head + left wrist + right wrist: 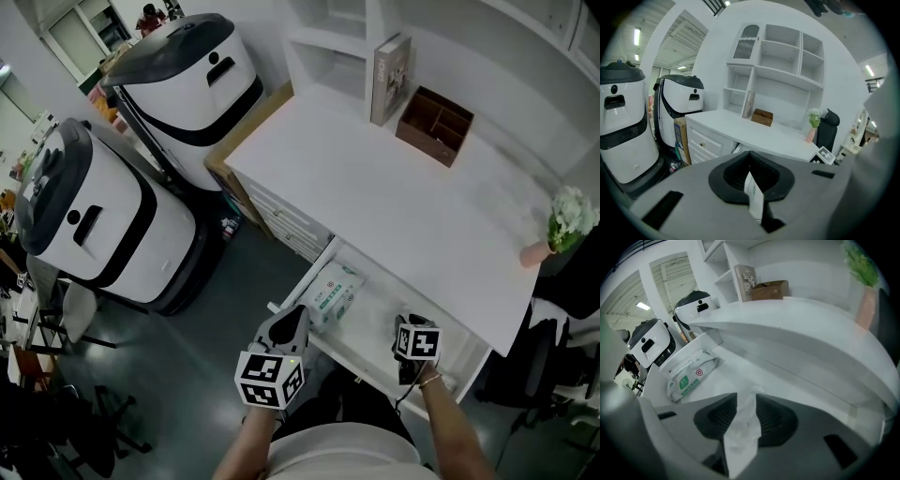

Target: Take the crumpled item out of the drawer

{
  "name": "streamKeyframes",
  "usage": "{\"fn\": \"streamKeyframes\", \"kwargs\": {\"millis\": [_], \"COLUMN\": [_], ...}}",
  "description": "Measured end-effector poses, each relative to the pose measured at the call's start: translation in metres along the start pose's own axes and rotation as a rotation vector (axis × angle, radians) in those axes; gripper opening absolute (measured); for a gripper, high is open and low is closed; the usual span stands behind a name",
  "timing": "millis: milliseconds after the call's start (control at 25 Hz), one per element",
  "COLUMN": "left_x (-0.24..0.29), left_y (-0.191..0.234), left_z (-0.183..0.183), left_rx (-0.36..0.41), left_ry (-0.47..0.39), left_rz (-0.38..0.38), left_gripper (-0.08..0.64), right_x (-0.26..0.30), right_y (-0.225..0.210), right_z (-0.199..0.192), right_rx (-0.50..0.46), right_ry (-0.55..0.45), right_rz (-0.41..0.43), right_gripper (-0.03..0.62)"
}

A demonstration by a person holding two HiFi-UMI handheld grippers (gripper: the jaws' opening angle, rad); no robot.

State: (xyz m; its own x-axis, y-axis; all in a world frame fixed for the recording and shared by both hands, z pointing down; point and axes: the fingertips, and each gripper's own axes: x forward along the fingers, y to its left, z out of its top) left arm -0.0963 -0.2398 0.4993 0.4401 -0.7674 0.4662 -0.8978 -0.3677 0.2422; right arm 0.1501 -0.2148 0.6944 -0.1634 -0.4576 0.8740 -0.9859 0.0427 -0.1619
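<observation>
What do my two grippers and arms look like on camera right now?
The left gripper and right gripper match: pale grey bodies, black ribbed jaws, and a cube of black-and-white square markers at the back of each. The forearms are bare of sleeves. A thin bracelet circles the right wrist, and the person wears a light top.

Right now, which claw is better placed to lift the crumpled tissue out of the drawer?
Right. The right claw is shut on the crumpled tissue over the open drawer, so it only needs to lift. The left claw is shut on a thin white slip, aimed across the desk.
</observation>
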Motion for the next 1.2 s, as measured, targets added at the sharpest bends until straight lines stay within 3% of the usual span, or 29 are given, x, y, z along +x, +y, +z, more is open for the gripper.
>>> {"fn": "streamKeyframes", "kwargs": {"millis": [920,1200], "left_x": [0.022,0.02], "left_y": [-0.007,-0.01], "left_z": [-0.006,-0.008], "left_rx": [-0.005,-0.001], "left_ry": [0.045,0.048], "left_rz": [-0.009,-0.011], "left_gripper": [-0.006,-0.006], "right_x": [0.024,0.021], "right_y": [-0.003,-0.003], "right_z": [-0.009,-0.005], "right_rx": [-0.195,-0.24], "right_ry": [0.066,0.061], "right_rz": [-0.087,-0.113], "right_gripper": [0.112,0.078]}}
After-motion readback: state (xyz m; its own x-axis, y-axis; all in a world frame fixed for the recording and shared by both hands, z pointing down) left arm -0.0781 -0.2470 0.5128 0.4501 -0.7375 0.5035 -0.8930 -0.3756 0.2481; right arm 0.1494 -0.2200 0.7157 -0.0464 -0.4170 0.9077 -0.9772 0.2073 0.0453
